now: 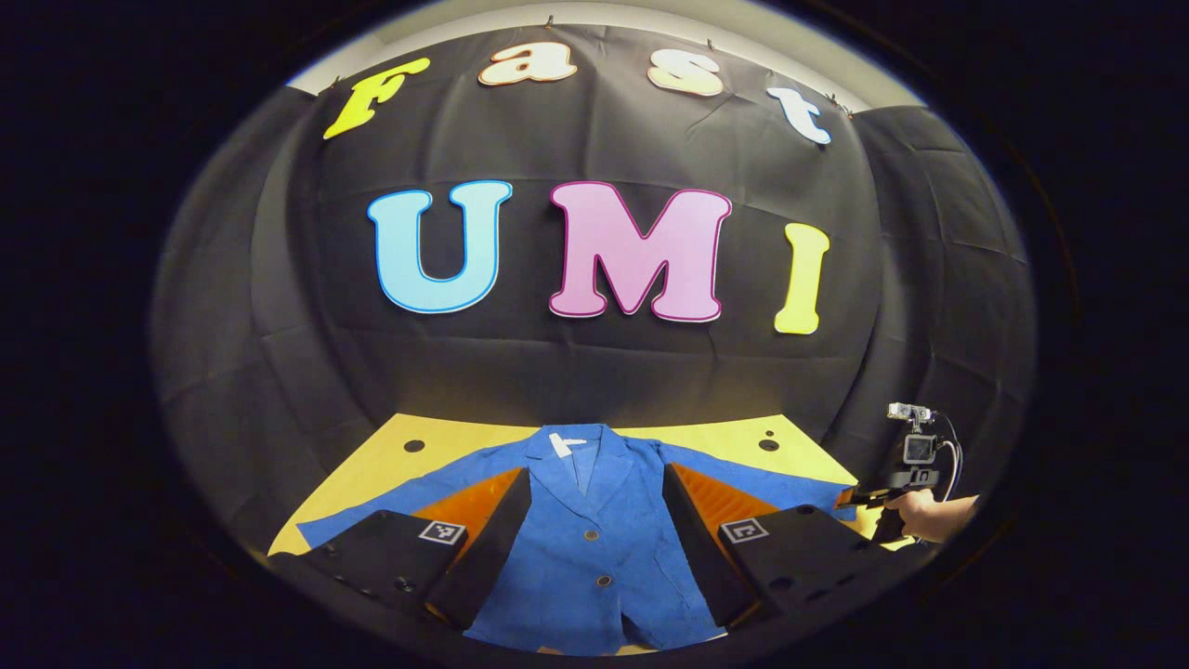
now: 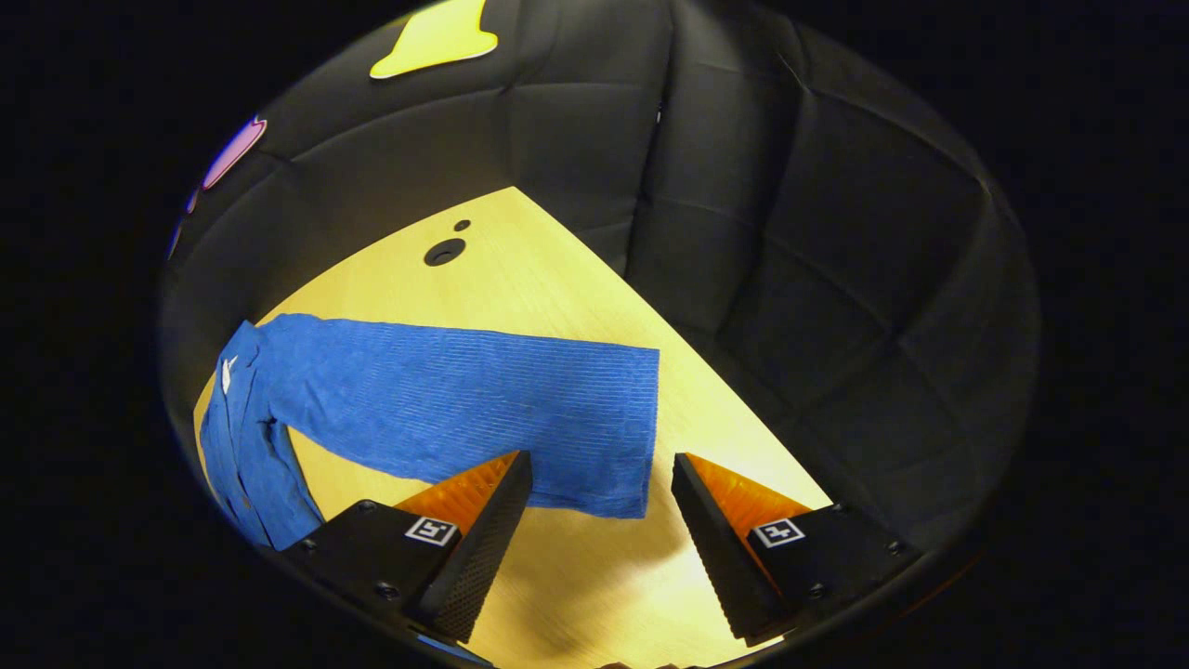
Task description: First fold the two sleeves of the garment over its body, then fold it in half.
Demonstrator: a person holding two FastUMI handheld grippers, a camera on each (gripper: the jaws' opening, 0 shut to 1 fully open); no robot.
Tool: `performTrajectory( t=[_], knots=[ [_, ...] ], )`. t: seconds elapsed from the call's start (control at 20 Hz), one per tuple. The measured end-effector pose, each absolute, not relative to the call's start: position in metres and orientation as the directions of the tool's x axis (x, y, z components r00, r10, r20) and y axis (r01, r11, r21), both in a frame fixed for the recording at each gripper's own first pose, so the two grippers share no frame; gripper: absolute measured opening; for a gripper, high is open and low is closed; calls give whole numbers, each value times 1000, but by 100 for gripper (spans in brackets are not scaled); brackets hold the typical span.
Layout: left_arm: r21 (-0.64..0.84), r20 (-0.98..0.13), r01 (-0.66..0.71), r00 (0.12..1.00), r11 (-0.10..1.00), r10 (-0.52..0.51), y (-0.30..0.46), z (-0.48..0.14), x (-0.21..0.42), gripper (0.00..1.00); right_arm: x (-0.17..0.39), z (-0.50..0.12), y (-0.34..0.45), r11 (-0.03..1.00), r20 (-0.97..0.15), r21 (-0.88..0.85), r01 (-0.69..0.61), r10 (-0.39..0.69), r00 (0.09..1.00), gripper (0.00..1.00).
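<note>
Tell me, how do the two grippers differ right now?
The left gripper hangs over the blue jacket's buttoned front, while the right gripper hangs over a sleeve's cuff end. The left one faces the back wall squarely; the right one is tilted down at the yellow table. Both are open and hold nothing.

Garment (image 1: 576,548): a jacket in saturated blue with a fine ribbed or corded texture, dark round buttons (image 1: 591,535) down the front and a small white label (image 1: 564,444) at the collar; its sleeve (image 2: 464,404) is the same blue with close horizontal ribbing. Table (image 2: 539,279): pale yellow wood with faint grain, marked by small round black holes (image 2: 444,252). Booth wall (image 1: 576,362): plain black cloth with creases; each gripper body carries a small square black-and-white marker (image 2: 432,531).
</note>
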State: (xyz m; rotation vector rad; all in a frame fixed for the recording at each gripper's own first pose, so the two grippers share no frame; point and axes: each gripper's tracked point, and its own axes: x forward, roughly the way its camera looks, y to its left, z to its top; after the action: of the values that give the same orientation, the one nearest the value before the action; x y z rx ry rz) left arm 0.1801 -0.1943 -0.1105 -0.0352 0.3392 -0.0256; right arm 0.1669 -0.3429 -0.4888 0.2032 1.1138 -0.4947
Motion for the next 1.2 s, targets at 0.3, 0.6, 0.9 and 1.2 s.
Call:
performTrajectory(
  t=[0.3,0.6,0.9,1.2],
  knots=[
    [-44,-342,9,939,999,-23,-194,-114,185,82,161,-502,-340,880,-907,-82,468,-261,330,97],
    [-48,-374,12,927,999,-30,-199,-125,174,82,174,-507,-333,874,-911,-8,487,-208,357,32],
    [-52,-380,-14,925,999,-6,-187,-128,169,82,184,-498,-313,854,-904,179,488,-53,425,5],
    [-74,-383,-55,923,996,23,-176,-133,166,80,223,-440,-257,939,-845,182,292,-3,535,5]
  ],
)
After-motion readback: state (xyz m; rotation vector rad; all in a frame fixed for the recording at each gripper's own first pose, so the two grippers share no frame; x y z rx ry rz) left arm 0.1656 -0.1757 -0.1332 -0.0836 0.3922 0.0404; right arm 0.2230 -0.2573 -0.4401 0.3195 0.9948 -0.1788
